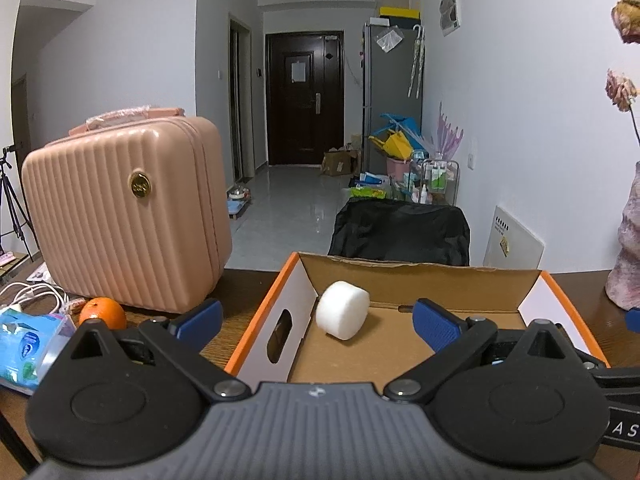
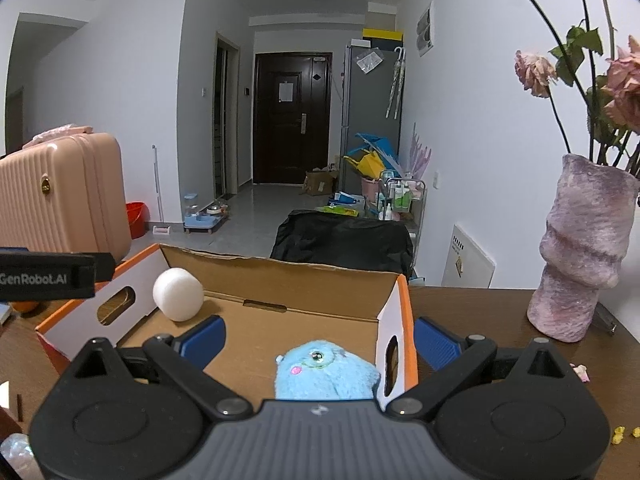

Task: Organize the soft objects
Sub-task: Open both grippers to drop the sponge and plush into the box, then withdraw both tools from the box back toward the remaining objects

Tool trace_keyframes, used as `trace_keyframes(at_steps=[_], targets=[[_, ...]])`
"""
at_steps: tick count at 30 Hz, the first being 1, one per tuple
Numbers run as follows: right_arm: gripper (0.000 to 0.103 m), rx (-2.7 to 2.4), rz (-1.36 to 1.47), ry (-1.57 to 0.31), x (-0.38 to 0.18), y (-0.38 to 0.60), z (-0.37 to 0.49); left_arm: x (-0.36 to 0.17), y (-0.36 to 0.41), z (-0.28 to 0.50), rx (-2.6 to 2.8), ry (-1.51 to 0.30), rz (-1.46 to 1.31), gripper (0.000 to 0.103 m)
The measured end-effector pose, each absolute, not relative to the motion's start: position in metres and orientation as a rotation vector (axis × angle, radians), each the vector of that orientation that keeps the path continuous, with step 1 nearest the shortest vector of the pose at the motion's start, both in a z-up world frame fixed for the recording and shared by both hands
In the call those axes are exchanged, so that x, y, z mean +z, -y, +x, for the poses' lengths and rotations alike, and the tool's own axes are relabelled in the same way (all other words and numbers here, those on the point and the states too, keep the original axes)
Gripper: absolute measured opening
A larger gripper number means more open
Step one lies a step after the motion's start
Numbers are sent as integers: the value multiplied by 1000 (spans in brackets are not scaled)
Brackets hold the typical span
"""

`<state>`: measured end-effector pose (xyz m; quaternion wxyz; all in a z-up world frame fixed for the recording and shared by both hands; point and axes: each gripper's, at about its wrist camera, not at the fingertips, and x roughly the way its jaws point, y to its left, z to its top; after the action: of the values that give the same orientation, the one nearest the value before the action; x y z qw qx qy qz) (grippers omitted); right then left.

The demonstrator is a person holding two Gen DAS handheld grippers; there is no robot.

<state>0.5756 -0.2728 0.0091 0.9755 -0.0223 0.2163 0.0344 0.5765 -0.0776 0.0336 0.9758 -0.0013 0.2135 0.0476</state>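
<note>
**Sitting in the box already: two soft things, both tools empty**

Looking from the right tool [image 2: 318,338], the blue plush toy [image 2: 326,372] lies directly ahead and low, between the two spread fingers [image 2: 204,338] but touching neither. It rests on the floor of the cardboard box [image 2: 280,280], close to the box wall on the right of this tool. Its face is turned up toward the camera; its lower part is cut off by the tool body, so I cannot tell its long axis.

The white foam cylinder [image 1: 342,310] lies ahead of the left tool [image 1: 316,320], a little beyond the fingertips and nearer to the left finger. It is on its side, one flat end partly toward the camera, and it seems to lean against the box wall on that side (the contact itself is not clear). The left tool is also spread wide and holds nothing.

So each soft thing is nearer to one tool: the plush to the right, the foam to the left. In my judgement, both are already placed, and the coming move is probably a reach for something outside the box.

Left of the left tool, on the surface, are an orange [image 1: 103,312] and a blue tissue pack [image 1: 28,346], partly cut off. Whether other soft things wait elsewhere cannot be seen.
</note>
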Motion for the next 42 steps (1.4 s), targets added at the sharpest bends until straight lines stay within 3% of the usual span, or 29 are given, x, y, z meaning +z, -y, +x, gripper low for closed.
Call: trace_keyframes(at_steps=[42], targets=[[101,70,-29,-350,41,277,426,60,67,420,75,-328,-6,103]])
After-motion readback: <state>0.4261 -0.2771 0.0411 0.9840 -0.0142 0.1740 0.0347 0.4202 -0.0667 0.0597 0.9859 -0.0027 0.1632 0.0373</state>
